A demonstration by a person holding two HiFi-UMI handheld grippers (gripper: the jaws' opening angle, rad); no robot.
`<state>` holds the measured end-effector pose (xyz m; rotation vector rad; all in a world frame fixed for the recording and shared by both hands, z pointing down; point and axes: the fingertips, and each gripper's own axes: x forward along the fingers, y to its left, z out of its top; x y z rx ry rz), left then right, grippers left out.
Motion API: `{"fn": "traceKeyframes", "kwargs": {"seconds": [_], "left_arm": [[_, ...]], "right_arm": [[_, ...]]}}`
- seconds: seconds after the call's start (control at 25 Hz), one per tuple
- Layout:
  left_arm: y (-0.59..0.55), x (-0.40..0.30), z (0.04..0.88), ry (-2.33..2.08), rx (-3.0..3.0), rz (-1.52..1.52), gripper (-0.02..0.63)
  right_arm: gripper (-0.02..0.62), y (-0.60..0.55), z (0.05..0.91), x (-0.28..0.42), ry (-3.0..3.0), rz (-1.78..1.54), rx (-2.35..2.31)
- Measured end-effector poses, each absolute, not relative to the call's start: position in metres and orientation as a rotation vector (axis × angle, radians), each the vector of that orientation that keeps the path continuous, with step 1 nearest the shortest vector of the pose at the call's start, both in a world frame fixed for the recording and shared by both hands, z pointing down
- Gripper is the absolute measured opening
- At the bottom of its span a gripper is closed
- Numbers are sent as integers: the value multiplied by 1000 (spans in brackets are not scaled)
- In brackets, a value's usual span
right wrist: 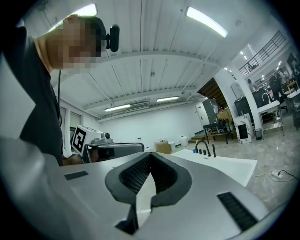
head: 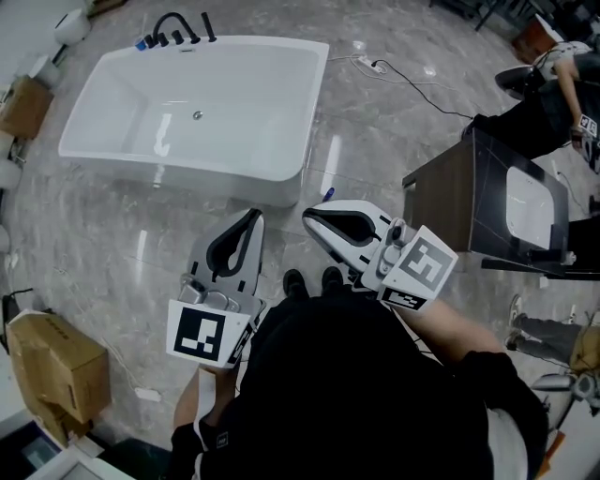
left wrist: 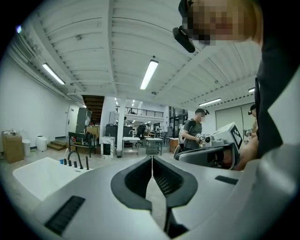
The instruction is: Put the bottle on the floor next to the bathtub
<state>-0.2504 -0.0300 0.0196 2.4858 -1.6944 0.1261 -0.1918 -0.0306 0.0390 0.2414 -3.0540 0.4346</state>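
Note:
The white bathtub point(head: 202, 103) with black taps point(head: 178, 28) stands on the grey marble floor at the upper left of the head view. A small blue-tipped thing point(head: 327, 194) lies on the floor by the tub's near right corner; it is too small to tell what it is. My left gripper point(head: 254, 216) and right gripper point(head: 309, 217) are held side by side below the tub, both shut with nothing in them. In the left gripper view the jaws point(left wrist: 151, 159) meet, with the tub point(left wrist: 40, 176) to the left. The right gripper point(right wrist: 150, 157) points level, with the tub point(right wrist: 225, 164) at its right.
A dark cabinet point(head: 487, 192) stands to the right. A cardboard box point(head: 52, 361) sits at the lower left. A cable with a power strip point(head: 375, 66) runs across the floor behind the tub. A person point(left wrist: 192, 133) stands far off among workbenches.

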Motion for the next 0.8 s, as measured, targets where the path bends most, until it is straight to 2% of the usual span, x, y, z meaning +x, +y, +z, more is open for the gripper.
{"fn": "traceKeyframes", "kwargs": {"seconds": [0.44, 0.8], "left_arm": [[-29, -235, -2, -1680, 2499, 128, 20], [-28, -259, 1, -1730, 2421, 151, 20]], "right_arm": [[28, -35, 4, -167, -3089, 423, 287], [28, -43, -8, -151, -3075, 315, 346]]}}
